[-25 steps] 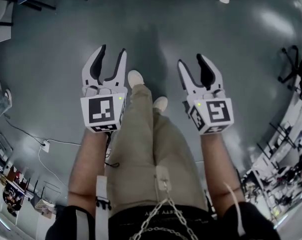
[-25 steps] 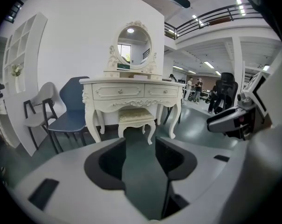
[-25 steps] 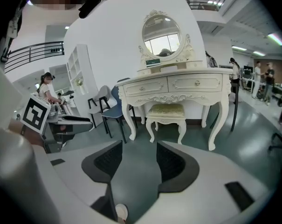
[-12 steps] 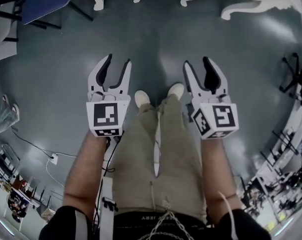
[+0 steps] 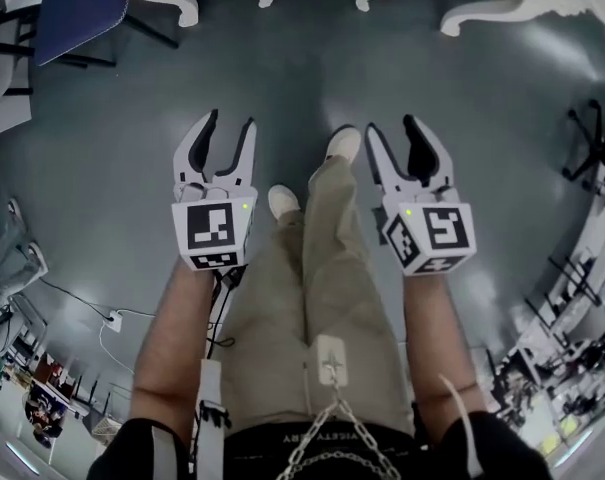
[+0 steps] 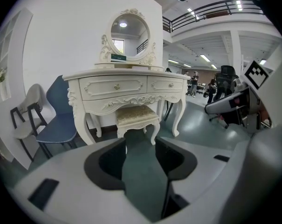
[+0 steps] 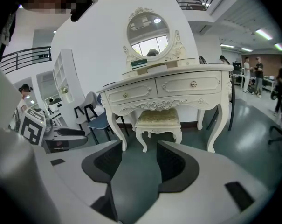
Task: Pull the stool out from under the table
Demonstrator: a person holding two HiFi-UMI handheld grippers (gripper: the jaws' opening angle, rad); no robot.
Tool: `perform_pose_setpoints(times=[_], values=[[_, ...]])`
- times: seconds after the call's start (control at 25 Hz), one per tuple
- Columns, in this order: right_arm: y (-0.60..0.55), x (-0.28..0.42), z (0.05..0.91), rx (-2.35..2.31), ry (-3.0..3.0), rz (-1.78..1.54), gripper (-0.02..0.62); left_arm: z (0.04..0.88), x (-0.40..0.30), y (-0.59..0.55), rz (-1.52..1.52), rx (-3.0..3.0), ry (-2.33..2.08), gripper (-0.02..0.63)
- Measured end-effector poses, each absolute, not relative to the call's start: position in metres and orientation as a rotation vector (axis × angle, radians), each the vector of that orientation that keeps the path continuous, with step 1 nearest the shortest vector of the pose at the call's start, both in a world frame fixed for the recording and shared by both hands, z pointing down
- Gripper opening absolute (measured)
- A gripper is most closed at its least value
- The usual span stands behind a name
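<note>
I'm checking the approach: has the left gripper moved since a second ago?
Yes, forward: the left gripper is nearer the table, whose white legs barely showed at the head view's top edge then and now reach well into the frame.

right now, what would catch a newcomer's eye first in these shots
The ornate white dressing table with its round mirror stands ahead, a cushioned stool tucked under it. A blue chair sits to its left. Nearer, the left hand-held gripper and right hand-held gripper are both open and empty.
</note>
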State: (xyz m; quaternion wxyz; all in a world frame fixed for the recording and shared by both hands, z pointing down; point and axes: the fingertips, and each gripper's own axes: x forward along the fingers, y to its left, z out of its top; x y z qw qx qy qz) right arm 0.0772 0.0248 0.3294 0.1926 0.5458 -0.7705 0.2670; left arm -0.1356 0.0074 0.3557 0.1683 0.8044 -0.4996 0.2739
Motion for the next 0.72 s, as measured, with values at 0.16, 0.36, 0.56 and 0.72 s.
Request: perform_pose_setpoints(times=[0.16,0.36,0.56,0.72], values=[[0.022,0.084,0.330,1.483,-2.177,0.760,0.209,0.353,-0.119,-0.009,0.777,2.284,-1.422,0.181],[-0.001,0.097,0.337,1.447,-2.162,0.745,0.209,0.352,-0.108,-0.033,0.752,2.254,-1.439,0.181],[-0.040,0.121,0.333,1.443,-2.154,0.732,0.210,0.351,-0.097,-0.063,0.781,2.247,-1.469,0.181],[-0.062,0.130,0.335,1.435,-2.155,0.768,0.209,0.353,-0.100,-0.085,0.788,2.216,-1.489,0.181]])
